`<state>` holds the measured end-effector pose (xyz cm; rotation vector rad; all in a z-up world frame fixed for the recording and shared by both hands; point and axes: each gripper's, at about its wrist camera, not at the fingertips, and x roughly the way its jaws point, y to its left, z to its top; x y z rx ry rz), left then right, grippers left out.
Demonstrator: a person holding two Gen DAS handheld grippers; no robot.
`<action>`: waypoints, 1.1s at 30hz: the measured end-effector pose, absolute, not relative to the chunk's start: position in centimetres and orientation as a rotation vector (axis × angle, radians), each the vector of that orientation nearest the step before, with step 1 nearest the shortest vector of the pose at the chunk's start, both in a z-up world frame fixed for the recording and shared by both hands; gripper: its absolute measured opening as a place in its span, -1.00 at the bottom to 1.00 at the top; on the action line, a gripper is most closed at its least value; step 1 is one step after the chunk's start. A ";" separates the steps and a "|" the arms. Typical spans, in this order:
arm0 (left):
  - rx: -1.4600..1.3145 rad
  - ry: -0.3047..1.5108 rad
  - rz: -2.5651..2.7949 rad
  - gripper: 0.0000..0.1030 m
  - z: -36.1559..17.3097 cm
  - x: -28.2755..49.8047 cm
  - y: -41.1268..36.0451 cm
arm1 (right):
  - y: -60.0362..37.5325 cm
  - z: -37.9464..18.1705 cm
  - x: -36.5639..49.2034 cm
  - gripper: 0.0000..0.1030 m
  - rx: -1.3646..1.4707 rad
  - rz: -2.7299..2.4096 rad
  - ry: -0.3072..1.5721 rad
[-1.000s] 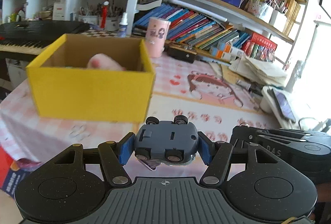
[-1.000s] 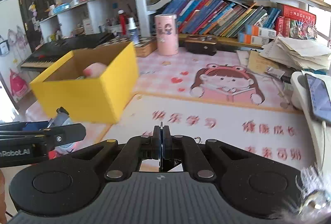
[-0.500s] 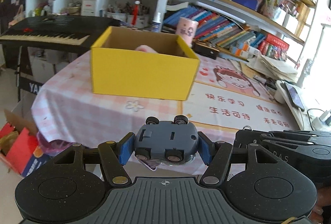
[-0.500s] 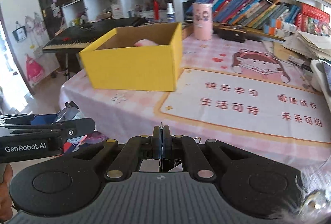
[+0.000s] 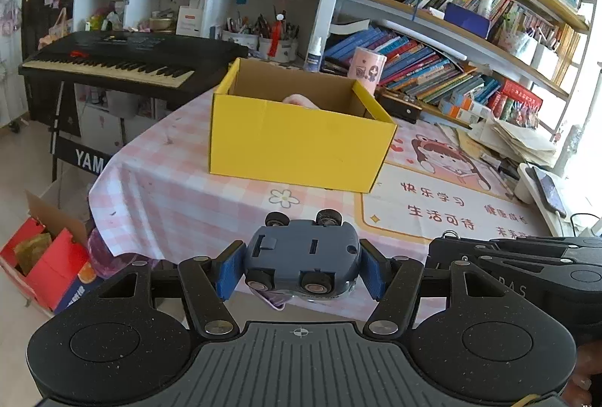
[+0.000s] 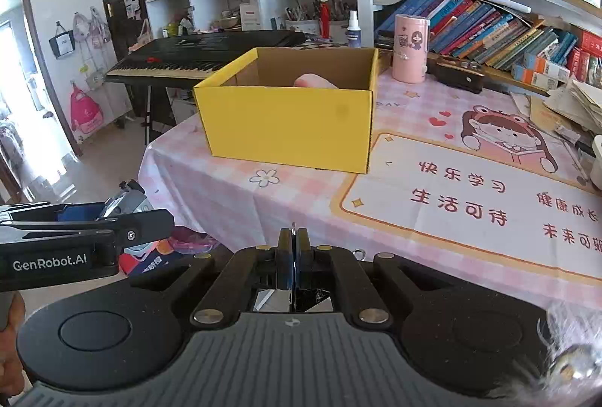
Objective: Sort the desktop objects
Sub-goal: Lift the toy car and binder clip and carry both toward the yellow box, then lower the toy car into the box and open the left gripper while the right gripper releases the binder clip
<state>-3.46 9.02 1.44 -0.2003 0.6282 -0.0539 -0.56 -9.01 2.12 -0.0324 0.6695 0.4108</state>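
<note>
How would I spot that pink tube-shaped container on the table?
Find the yellow box on the pink checked tablecloth. Just behind its right rear corner, before the leaning books, the pink canister stands upright. It alone is tall, round and cartoon-printed.

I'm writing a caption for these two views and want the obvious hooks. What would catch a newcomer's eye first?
Most striking is the open yellow box on the pink checked tablecloth, with something pink peeking over its rim. Next comes the blue toy car, held upside down, wheels up, in the left gripper short of the table's near edge. The right gripper is shut on a thin flat thing that I cannot identify.
</note>
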 end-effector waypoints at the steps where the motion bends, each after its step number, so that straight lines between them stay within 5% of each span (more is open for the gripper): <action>1: -0.202 0.629 -0.051 0.23 1.4 -3.5 9.1 | -8.9 2.1 -0.5 -0.97 -0.034 0.414 0.670; 22: -0.162 0.588 -0.055 0.23 3.0 0.5 9.8 | -7.2 2.5 2.6 -0.97 -0.024 0.448 0.665; 33: -0.146 0.497 0.005 0.23 5.6 8.0 10.2 | -7.8 7.0 9.8 -0.97 0.031 0.480 0.545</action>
